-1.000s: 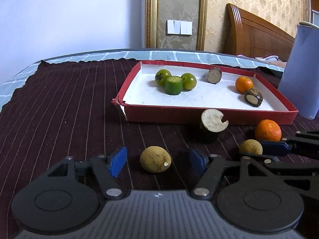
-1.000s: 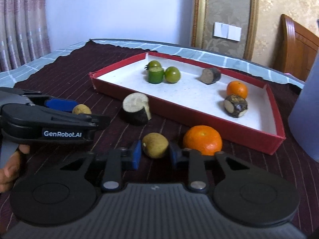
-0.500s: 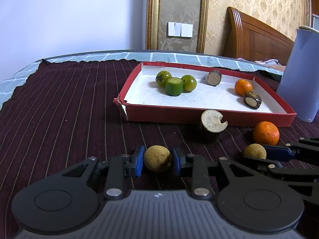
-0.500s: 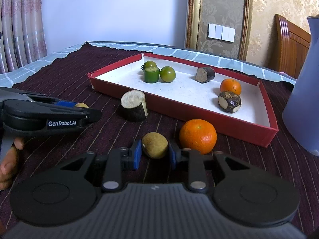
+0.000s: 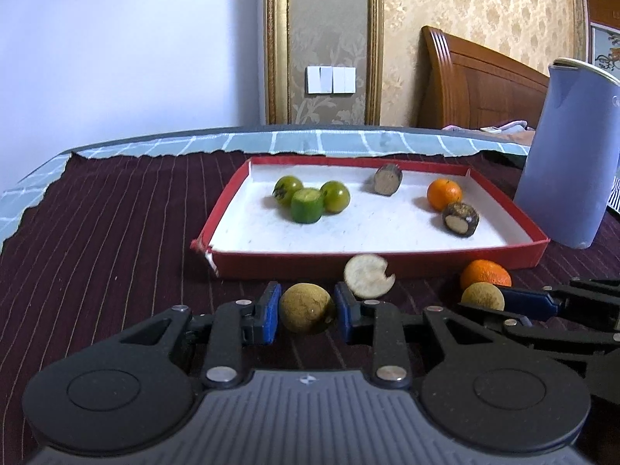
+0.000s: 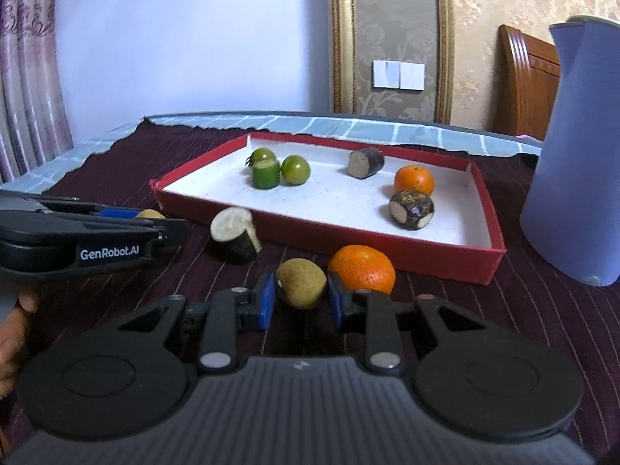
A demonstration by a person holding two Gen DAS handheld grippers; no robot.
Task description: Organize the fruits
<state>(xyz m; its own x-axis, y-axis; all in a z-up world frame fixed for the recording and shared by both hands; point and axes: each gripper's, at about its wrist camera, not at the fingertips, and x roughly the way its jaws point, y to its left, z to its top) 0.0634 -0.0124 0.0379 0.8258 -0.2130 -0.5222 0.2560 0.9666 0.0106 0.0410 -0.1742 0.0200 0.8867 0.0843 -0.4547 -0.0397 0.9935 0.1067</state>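
While the dark maroon cloth point(image 5: 97, 240) with its thin pale stripes covers the tabletop, each claw is closed on a small round fruit near the red tray point(image 5: 387, 265). The left claw point(image 5: 307, 312) grips a dull tan, rough-skinned fruit point(image 5: 306, 313) between its blue pads, just in front of the tray's near wall. The right claw point(image 6: 301, 298) pinches a second tan fruit point(image 6: 300, 282) of the same matte, slightly dimpled skin, just left of a glossy, pebbled orange point(image 6: 362, 269) on the cloth. A dark-skinned stub point(image 6: 235, 235) with a pale, flat cut face lies between the two claws, close against the tray wall.

The tray is a shallow cardboard rectangle, red outside and white inside, with its near left corner torn. In it, at the far left, sit two smooth green tomatoes point(image 5: 335, 197) touching a green cylinder piece point(image 5: 307, 205). Farther right lie a brown stub point(image 5: 388, 180), a small orange point(image 5: 444, 194) and a mottled dark stub point(image 5: 460, 219) just beside it. A tall matte lavender jug point(image 5: 569, 155) stands right of the tray.
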